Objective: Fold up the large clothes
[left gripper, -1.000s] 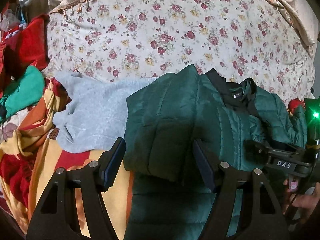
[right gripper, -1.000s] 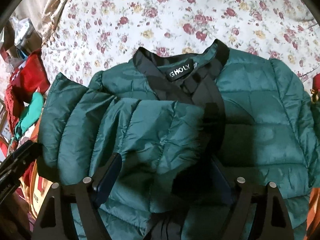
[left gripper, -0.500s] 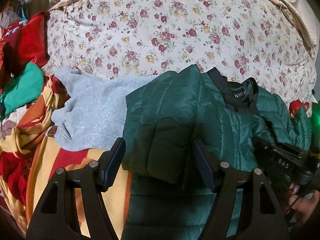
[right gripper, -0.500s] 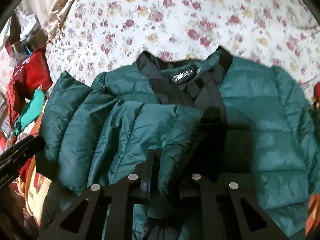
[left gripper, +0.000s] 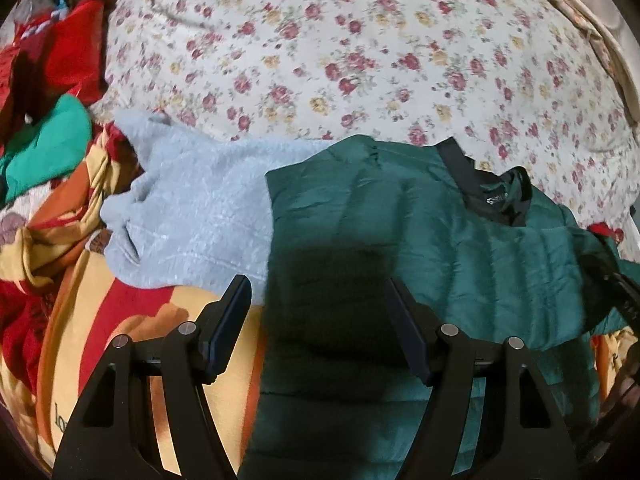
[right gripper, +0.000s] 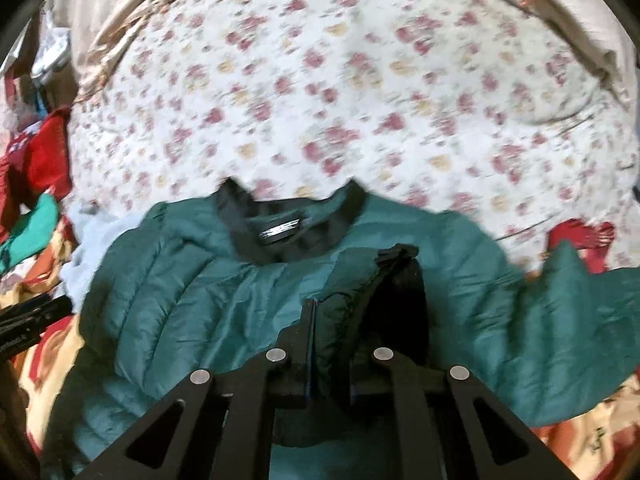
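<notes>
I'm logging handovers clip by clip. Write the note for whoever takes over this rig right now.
Right claw: shut on a pinched fold of the green puffer jacket at its front edge, just below the black collar.
Left claw: open, holding nothing, above the jacket's folded-in left side.
Jacket lies on the striped blanket in front of the floral quilt; a grey fleece garment lies beside it.
Done: left side folded inward.
Left: probably carry the gripped front across, fold in the right sleeve, then fold the jacket up.
</notes>
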Available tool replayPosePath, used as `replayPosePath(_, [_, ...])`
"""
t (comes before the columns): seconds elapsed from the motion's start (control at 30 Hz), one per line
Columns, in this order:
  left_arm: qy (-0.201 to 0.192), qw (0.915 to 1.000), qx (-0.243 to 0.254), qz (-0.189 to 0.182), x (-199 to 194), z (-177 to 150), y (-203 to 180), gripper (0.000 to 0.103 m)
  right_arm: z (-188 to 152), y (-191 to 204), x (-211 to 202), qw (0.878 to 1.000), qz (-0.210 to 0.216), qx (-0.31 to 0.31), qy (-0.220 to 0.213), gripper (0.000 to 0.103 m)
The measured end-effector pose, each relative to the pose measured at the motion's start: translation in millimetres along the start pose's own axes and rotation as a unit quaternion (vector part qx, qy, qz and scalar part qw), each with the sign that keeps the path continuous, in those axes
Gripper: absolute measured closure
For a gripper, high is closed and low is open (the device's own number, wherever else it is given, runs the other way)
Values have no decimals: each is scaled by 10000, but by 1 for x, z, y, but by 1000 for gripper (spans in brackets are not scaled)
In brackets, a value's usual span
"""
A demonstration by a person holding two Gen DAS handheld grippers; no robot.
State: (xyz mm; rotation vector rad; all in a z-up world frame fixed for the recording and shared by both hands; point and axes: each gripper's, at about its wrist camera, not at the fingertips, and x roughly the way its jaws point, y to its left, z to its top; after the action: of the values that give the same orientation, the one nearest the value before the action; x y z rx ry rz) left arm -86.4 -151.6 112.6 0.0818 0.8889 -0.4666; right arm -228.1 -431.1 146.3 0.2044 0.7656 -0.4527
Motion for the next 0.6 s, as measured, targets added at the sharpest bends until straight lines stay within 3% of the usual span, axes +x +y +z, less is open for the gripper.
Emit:
replayPosePath(0.27, [131,9998,-147,46,11,-2,10,34,-5,-35,8,9981,-599,109,44,94])
replayPosePath(0.5, [229,9996,-140,65,18,-3,6,34,-20,-58,63,9916,-1111,183,630,95])
replayPosePath(0.6, [206,9997,-105,70,17,-2,2,34,-24,-60,70,9909,-1158,141,671,95])
